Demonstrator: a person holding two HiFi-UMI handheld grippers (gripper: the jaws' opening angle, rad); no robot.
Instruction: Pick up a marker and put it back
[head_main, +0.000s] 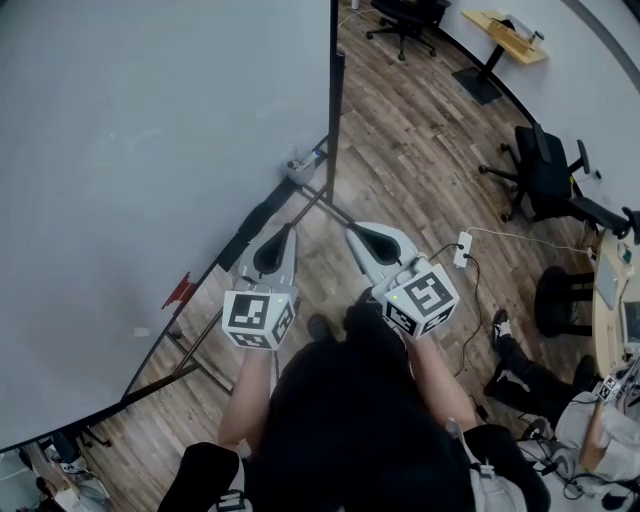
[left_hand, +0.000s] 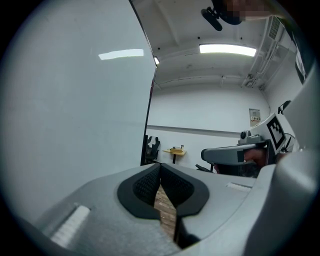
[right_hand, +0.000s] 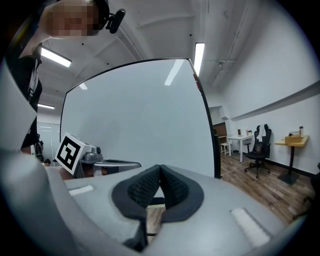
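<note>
A big whiteboard (head_main: 150, 200) on a wheeled stand fills the left of the head view. On its lower ledge sits a small red object (head_main: 181, 290), too small to tell what it is. A small holder (head_main: 300, 168) with what looks like a blue marker hangs at the board's far lower corner. My left gripper (head_main: 291, 229) points along the board's ledge, shut with nothing between its pads (left_hand: 160, 166). My right gripper (head_main: 350, 232) is beside it over the floor, also shut and empty (right_hand: 160, 168). Each gripper view shows the other gripper alongside.
Wooden floor (head_main: 400, 160) lies to the right of the board. A white power strip (head_main: 462, 250) with cables lies on it. A black office chair (head_main: 545, 175), a stool (head_main: 560, 300), a small yellow table (head_main: 515, 38) and a seated person's legs (head_main: 520, 375) stand at the right.
</note>
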